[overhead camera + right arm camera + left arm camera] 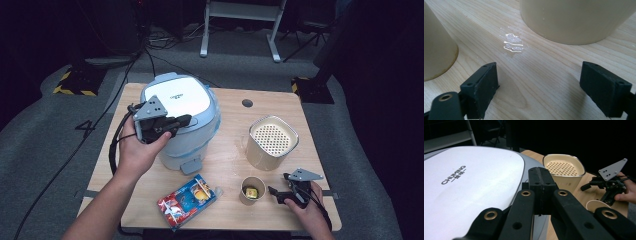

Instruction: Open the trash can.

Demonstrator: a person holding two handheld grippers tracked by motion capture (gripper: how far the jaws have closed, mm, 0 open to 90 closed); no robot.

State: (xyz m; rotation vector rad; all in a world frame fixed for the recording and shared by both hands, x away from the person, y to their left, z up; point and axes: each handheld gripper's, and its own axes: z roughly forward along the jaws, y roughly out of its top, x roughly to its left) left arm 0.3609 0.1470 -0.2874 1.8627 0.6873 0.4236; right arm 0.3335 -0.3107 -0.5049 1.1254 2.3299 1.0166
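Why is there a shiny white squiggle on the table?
Right gripper view: glare from overhead light bouncing off a small wet patch on the wooden table. High view: the tabletop is lit, the room behind is dark. Left gripper view: the white cooker lid looks washed out.

One white appliance (181,117) with a closed lid is standing on the single wooden desk (265,210). One cream container (270,142) with a perforated insert is sitting to its right. One paper cup (251,190) is standing in front of that container. One colourful snack packet (189,200) is lying near the front edge. One small wet patch (512,43) is glinting on the wood between the container and the cup. Two tongs are showing: the left tongs (186,120) and the right tongs (272,190), each riding in one hand, so two hands are counting too.
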